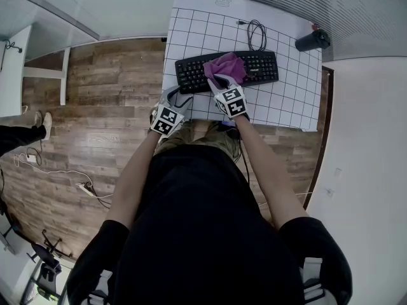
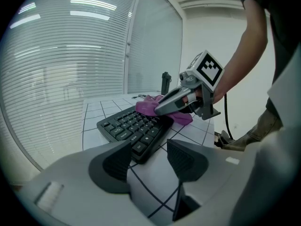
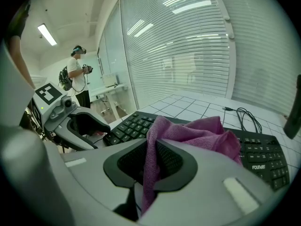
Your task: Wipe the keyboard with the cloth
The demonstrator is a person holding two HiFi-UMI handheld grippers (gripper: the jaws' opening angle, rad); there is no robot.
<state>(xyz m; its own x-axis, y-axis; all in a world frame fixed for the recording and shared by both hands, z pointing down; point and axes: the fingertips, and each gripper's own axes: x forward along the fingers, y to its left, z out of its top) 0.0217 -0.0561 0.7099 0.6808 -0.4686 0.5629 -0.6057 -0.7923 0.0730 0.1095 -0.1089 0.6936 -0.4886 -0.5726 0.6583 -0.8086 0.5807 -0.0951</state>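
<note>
Gridded table [image 1: 286, 107]: cloth [image 1: 227, 66] in right claw [image 1: 219, 81] covers middle of keyboard [image 1: 191, 72]

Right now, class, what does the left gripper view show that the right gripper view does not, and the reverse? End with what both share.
Left gripper view only: the left gripper, fingers apart with nothing between, and the right gripper seen from outside. Right gripper view only: the cloth pinched between the right fingers, and a person standing far off. Both: the black keyboard with the purple cloth on it.
</note>
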